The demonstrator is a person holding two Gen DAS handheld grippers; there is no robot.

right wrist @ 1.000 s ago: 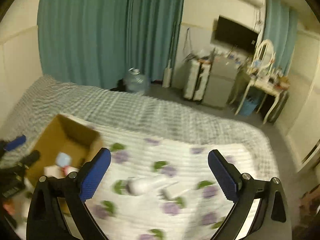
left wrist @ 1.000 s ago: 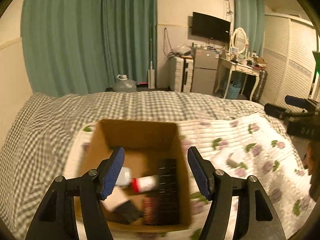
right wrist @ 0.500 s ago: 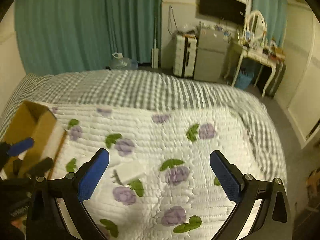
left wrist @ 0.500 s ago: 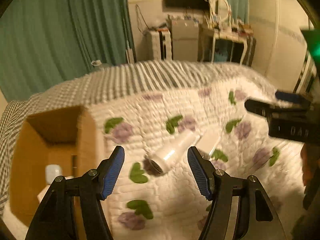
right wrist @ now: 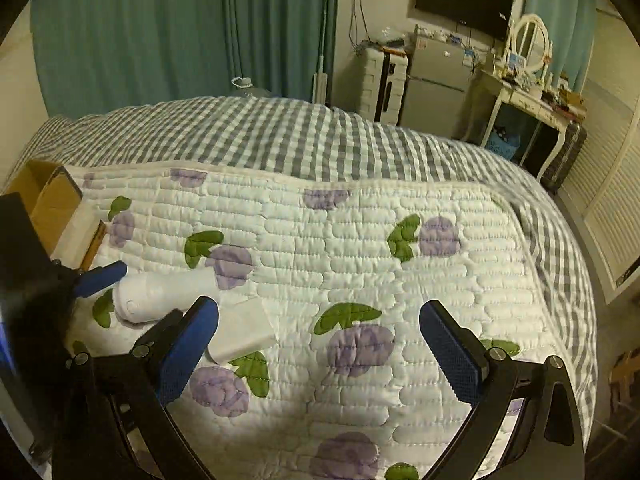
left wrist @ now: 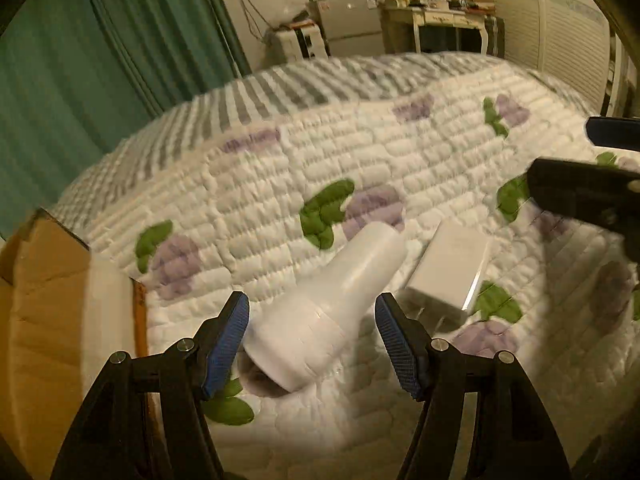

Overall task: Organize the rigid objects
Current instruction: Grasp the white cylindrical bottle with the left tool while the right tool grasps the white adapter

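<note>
Bottle (left wrist: 332, 308) lies between left hand-held gripper's (left wrist: 312, 338) spread blue pads.

No readable text in either view.

The white flared plastic bottle (left wrist: 332, 312) and the white rectangular charger block (left wrist: 448, 276) lying on the floral quilted bedspread (left wrist: 360, 152) show plain faces; any marking on them is too blurred to make out. The brown cardboard box (left wrist: 44, 280) at the left edge shows bare cardboard. In the right wrist view, small stickers or magnets on the silver fridge (right wrist: 436, 80) and items on the white dressing table (right wrist: 532, 96) are too small to read, and the black wall-mounted screen (right wrist: 460, 0) is dark.
</note>
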